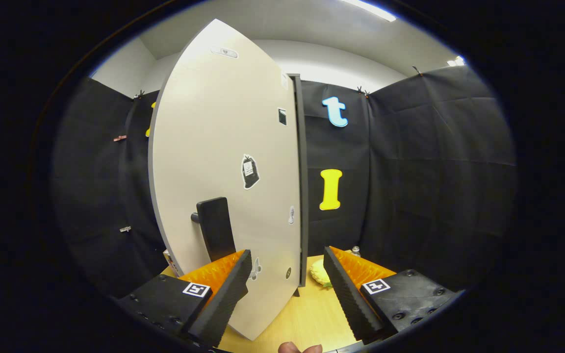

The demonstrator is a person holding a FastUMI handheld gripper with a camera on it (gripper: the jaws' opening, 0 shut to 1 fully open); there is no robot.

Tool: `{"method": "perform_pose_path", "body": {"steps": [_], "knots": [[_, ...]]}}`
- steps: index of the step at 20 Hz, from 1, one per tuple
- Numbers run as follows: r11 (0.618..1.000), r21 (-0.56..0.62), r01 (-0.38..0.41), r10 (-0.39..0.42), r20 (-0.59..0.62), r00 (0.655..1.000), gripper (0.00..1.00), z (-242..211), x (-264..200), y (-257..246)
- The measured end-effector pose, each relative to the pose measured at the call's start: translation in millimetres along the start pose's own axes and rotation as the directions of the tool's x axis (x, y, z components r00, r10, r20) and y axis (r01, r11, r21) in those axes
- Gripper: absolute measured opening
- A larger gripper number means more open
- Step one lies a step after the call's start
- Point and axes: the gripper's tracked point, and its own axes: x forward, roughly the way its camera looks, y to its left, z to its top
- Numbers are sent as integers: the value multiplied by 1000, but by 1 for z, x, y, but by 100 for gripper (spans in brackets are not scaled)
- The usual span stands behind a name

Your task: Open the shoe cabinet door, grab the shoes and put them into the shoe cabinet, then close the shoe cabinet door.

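Gripper (287,272) jaws spread wide, gripping nothing, right up at smooth cream shoe cabinet door (223,147) near its blocky dark handle (215,228).

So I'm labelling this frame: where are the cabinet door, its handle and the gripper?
cabinet door (223,127): gripper view, bare panel face.
handle (216,228): gripper view, dark grip's middle.
gripper (287,274): gripper view, midway between open jaws.
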Motion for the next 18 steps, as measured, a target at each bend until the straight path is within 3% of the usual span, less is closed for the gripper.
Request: {"method": "perform_pose_path", "body": {"steps": [6,18], "knots": [[993,42,-110,111,-36,993,97,-3,20,52],[997,-4,-74,74,16,997,97,11,19,40]]}}
